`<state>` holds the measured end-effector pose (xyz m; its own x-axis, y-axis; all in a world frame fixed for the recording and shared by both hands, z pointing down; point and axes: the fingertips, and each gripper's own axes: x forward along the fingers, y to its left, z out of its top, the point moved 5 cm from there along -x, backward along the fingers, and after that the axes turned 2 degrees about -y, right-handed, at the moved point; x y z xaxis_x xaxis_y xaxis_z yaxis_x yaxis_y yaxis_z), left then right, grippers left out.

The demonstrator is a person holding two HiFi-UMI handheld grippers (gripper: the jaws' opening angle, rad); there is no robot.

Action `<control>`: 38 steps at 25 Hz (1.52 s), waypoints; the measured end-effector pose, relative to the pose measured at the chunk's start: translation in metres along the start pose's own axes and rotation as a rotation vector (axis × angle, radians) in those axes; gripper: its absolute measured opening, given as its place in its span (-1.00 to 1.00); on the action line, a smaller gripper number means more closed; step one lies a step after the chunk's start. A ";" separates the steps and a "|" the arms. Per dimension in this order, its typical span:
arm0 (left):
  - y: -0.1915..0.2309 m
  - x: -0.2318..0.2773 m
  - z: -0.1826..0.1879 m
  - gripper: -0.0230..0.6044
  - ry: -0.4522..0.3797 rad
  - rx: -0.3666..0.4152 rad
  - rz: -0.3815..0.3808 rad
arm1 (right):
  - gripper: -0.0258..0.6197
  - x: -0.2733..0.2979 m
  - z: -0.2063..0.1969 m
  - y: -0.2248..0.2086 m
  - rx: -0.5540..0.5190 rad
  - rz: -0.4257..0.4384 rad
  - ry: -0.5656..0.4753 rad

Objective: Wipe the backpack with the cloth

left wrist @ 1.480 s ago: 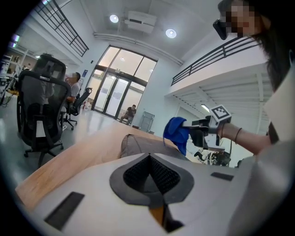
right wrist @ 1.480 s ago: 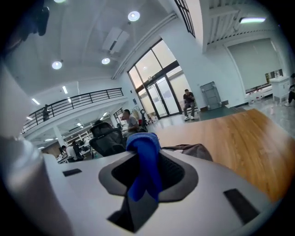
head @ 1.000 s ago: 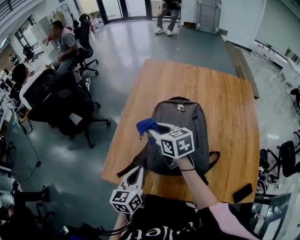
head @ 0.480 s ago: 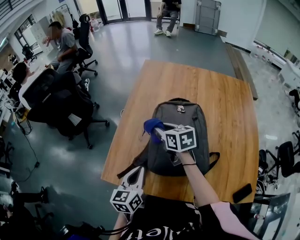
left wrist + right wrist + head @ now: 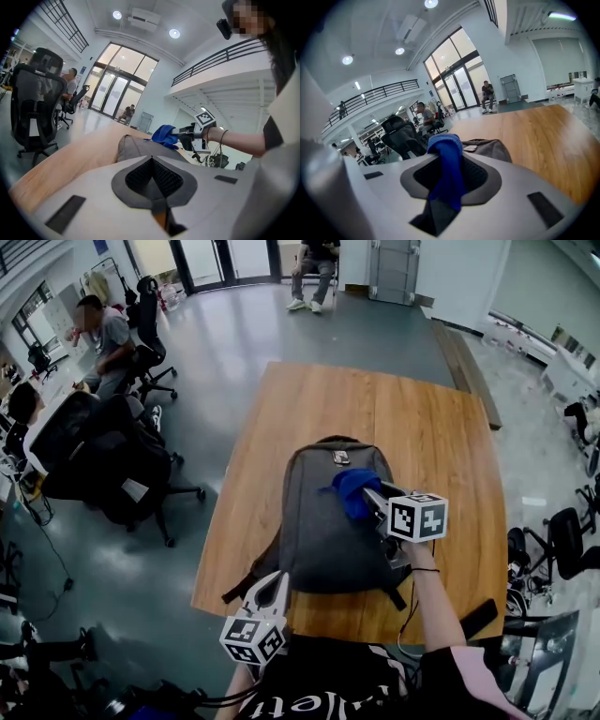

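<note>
Far left of the backpack (image 5: 323,531), off the table (image 5: 441,427), stand black office chairs (image 5: 103,451). At the backpack's near-left corner, over the table's near edge, is the left gripper (image 5: 277,579), with its jaws pressed together and nothing between them. The backpack is grey and lies flat on the wooden table, top end away from the person. On its upper right part sits the blue cloth (image 5: 352,491), pinched by the right gripper (image 5: 372,497), which comes in from the backpack's right side. That gripper's jaws are clamped on the cloth, a fold hanging between them. Right of the backpack, by the table's near corner, lies a flat black object (image 5: 479,618).
</note>
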<state>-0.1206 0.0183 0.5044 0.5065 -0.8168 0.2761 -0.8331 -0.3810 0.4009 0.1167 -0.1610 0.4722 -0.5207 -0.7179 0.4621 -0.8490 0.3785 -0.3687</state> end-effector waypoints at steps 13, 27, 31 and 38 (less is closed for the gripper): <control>-0.024 0.035 0.003 -0.93 0.019 0.024 -0.037 | -0.56 -0.063 -0.050 -0.129 0.112 -0.237 0.077; -0.013 0.042 0.018 -0.93 0.018 0.011 0.016 | -0.56 -0.021 0.048 -0.067 0.001 -0.056 -0.058; -0.002 0.037 0.024 -0.93 0.005 -0.005 0.044 | -0.56 0.031 0.073 -0.009 -0.056 0.064 -0.043; 0.019 0.024 0.030 -0.93 -0.006 -0.039 0.091 | -0.56 0.124 0.065 0.083 -0.153 0.221 0.091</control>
<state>-0.1316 -0.0214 0.4924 0.4275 -0.8498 0.3084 -0.8664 -0.2878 0.4080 -0.0124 -0.2570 0.4465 -0.6951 -0.5552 0.4568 -0.7138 0.6088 -0.3462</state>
